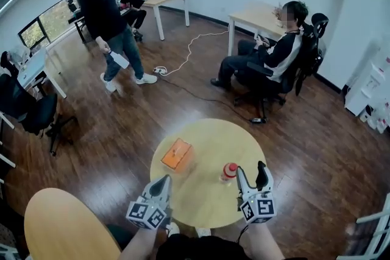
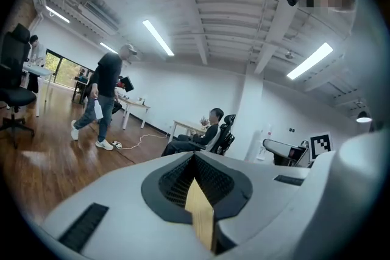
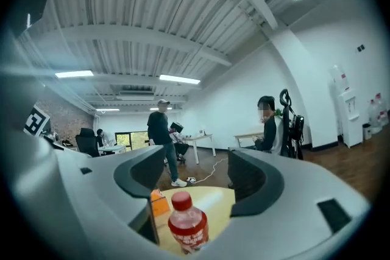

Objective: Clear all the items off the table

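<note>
your left gripper [image 2: 195, 170] has its fingers pressed together with nothing between them. your right gripper [image 3: 198, 178] has its fingers wide apart. the red-capped bottle [image 3: 186, 225] shows low in the gap, upright, nearer the finger on your left, and no pad presses on it. the bottle stands near the edge of the round wooden surface [image 1: 207, 131] closest to you. the orange box [image 1: 177, 154] lies flat on the same surface, left of the bottle and apart from it, ahead of the left gripper. beyond the surface, a seated person [image 1: 277, 52] and a standing person [image 1: 109, 21] occupy the wood floor [image 1: 122, 125].
</note>
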Motion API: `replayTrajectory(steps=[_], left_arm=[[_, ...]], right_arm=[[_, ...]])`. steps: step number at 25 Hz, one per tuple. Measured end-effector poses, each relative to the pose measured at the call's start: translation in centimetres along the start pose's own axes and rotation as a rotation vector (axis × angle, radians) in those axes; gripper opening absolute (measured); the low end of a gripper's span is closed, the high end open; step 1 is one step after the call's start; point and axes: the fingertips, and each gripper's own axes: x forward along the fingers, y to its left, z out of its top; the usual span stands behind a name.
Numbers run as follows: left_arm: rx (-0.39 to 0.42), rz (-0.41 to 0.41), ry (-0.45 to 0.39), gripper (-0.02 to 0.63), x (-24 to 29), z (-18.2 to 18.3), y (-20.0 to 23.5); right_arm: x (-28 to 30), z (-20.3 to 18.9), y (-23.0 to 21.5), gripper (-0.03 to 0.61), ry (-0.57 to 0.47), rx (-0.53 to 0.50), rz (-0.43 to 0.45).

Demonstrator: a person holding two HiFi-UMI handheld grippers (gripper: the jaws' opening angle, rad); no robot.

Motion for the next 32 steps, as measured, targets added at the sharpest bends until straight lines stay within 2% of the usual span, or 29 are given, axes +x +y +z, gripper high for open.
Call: replayTrajectory(steps=[5,8,10,15,20,25,28,30,32], left_arm=[[0.016,0.002,-0.082,0.002,-1.2,2.7,0.6],[0.049,0.011,-0.123,0.002,-2.6,4.6,1.6],[0.057,0.034,-0.148,0.002,-3.9,6.0,3.0],[0.068,0.124,-0.205,0.002,-9.2,8.8,6.8],[0.077,0.202,-0.256,0.002,-13.7,10.2,9.8],[0.109,0.276,-0.279,0.002,-18.3,11.3,11.6],[0.113,0.335,-0.296,0.002,-21.0,11.3,12.4],[0.106,0.373,-0.311,0.002,-22.8,11.3,13.3],[0.092,0.409,-0.327,0.002,-24.6,11.1,14.4]], right_arm=[[-0.2,4.9,1.6,0.333,-0.111,-0.015,0.032],[-0.1,6.5,3.3,0.305,-0.145,-0.034,0.052],[0.2,7.0,5.1,0.274,-0.153,-0.053,0.074],[0.9,6.9,11.7,0.249,-0.154,-0.07,0.156],[2.4,6.8,18.4,0.246,-0.154,-0.082,0.273],[2.7,6.2,24.3,0.186,-0.134,-0.087,0.378],[2.6,5.3,27.0,0.105,-0.104,-0.056,0.462],[2.5,4.8,28.9,0.004,-0.087,0.002,0.529],[2.3,4.3,30.8,0.003,-0.068,0.038,0.587]])
